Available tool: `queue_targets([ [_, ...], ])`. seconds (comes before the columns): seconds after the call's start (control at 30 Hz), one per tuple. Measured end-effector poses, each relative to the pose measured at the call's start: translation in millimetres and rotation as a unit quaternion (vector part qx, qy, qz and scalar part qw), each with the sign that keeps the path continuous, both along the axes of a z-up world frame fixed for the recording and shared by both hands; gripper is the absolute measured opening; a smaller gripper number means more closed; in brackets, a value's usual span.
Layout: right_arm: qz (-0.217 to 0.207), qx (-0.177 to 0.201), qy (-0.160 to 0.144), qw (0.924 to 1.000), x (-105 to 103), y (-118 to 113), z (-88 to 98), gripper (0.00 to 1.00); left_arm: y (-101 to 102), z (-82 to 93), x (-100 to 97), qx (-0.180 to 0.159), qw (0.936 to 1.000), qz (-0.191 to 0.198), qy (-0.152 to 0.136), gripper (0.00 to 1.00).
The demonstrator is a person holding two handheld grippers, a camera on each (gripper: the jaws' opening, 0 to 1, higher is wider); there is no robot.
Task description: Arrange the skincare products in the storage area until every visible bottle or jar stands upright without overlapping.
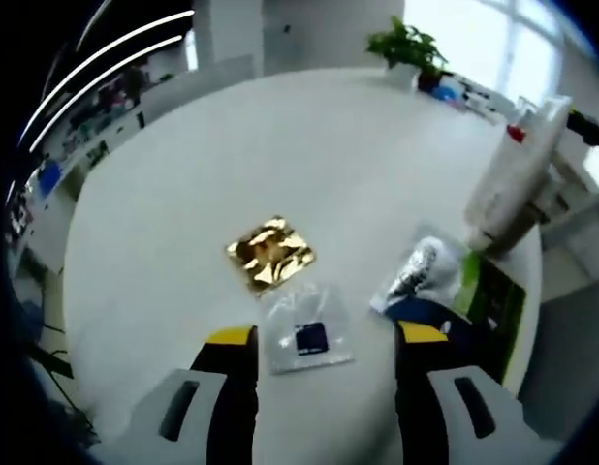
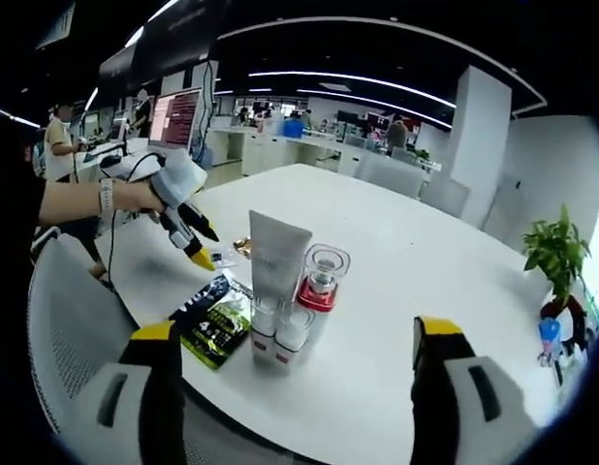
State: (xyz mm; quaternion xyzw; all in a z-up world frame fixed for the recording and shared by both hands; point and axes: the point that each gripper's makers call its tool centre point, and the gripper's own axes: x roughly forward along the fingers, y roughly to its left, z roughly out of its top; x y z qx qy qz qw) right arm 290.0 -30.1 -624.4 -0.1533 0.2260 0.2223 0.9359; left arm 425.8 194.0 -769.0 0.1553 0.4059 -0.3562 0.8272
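In the right gripper view a white tube (image 2: 277, 254) stands cap-down near the table's edge. Beside it is a clear-capped bottle with a red band (image 2: 321, 283), and two small white bottles (image 2: 278, 334) stand in front, all upright and close together. My right gripper (image 2: 298, 331) is open, a short way in front of this group. My left gripper (image 1: 327, 334) is open above a clear packet with a dark blue square (image 1: 307, 334). A gold foil sachet (image 1: 270, 254) lies flat just beyond it. The white tube (image 1: 513, 179) rises at the right of the left gripper view.
A green and black packet (image 2: 214, 320) lies flat left of the bottles. A clear crinkled packet (image 1: 421, 266) lies near the tube. The round white table (image 1: 309, 145) has bare room at its middle. A grey chair (image 2: 67, 320) stands at the near edge and a potted plant (image 2: 556, 254) far right.
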Motion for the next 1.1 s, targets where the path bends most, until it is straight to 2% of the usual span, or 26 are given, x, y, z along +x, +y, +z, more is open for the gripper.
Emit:
queue_targets([
  [0.17,-0.01,-0.006,0.004,0.9999,-0.6,-5.3,-3.7,1.0,2.5,-6.3,6.5,0.014,0.9998,0.013,-0.006,0.5],
  [0.4,-0.02,-0.002,0.004,0.9998,-2.3,-10.2,-4.4,1.0,7.1,-17.2,7.2,0.023,0.9992,0.031,0.005,0.48],
  [0.43,-0.021,-0.002,0.004,0.9998,-2.6,-11.4,-5.1,0.99,6.5,-14.6,8.9,0.014,0.9992,0.038,0.002,0.48],
  [0.9,-0.028,0.002,0.01,0.9995,-2.6,-15.2,-10.3,0.99,6.9,-12.8,7.7,0.022,0.999,0.039,0.006,0.45],
  [1.1,-0.025,0.007,0.012,0.9996,-2.7,-12.9,-12.1,0.99,7.7,-12.9,7.8,0.023,0.9988,0.042,0.008,0.41],
])
